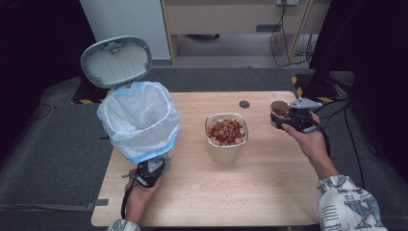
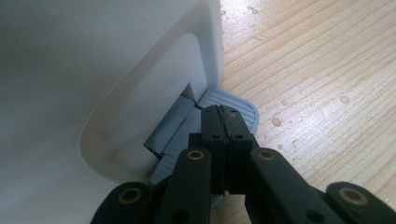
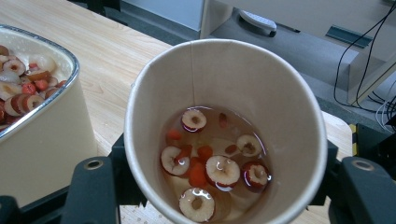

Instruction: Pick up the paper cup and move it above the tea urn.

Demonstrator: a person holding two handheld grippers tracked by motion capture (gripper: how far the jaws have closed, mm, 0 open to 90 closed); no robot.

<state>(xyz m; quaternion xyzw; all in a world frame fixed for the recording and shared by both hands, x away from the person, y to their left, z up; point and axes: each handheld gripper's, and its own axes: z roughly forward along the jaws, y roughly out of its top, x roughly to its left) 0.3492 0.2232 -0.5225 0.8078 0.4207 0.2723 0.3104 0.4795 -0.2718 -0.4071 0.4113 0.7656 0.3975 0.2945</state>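
My right gripper (image 1: 288, 119) clamps the paper cup (image 3: 224, 135) of tea dregs at the tabletop's (image 1: 269, 192) right, while my left gripper (image 2: 223, 116), jaws pinched together, presses the bin's pedal (image 2: 233, 105), so the open bin (image 1: 139, 115) lies well left, past the bowl (image 1: 226, 132).

Tan paper cup (image 3: 224, 93), red and cream fruit slices (image 3: 219, 170), white bin (image 2: 93, 70) with grey pedal (image 2: 233, 105), pale wood-grain tabletop (image 1: 269, 183)
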